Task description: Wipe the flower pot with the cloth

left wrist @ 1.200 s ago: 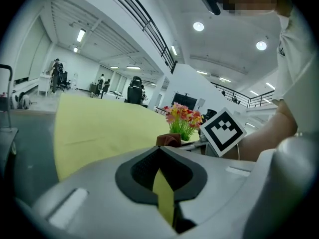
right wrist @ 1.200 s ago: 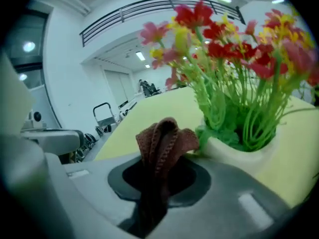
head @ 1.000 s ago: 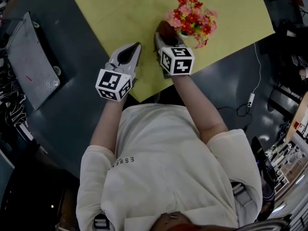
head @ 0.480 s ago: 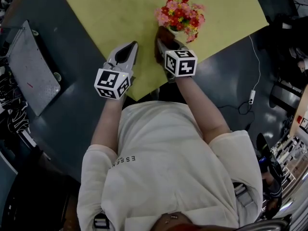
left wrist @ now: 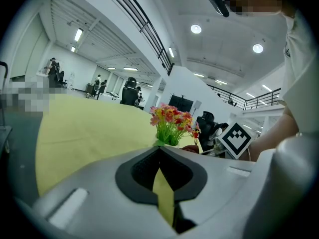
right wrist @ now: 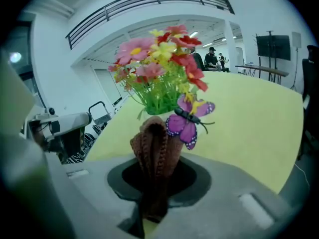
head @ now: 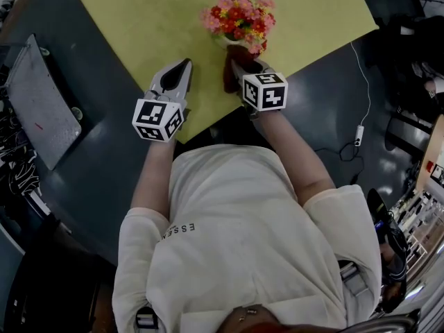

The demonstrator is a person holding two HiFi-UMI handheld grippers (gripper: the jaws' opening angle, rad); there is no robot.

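Note:
A pot of red, pink and yellow artificial flowers [head: 236, 14] stands near the front edge of the yellow table [head: 139, 19]. My right gripper [head: 239, 66] is shut on a folded brown cloth [head: 229, 71], held just in front of the pot. In the right gripper view the cloth [right wrist: 154, 146] stands up out of the right gripper [right wrist: 155, 176] and hides the pot below the flowers [right wrist: 157, 66] and a purple butterfly [right wrist: 187, 124]. My left gripper [head: 182, 68] hovers left of the pot, shut and empty. The left gripper [left wrist: 159, 152] faces the flowers [left wrist: 172, 123].
The table's front corner [head: 182, 136] lies right under both grippers, with dark grey floor beyond it. A grey flat case [head: 38, 99] lies at the left. A white cable with a plug [head: 359, 139] runs along the floor at the right.
My right gripper has carried the cloth from the pot's left side round to its near side. The left gripper has shifted only slightly.

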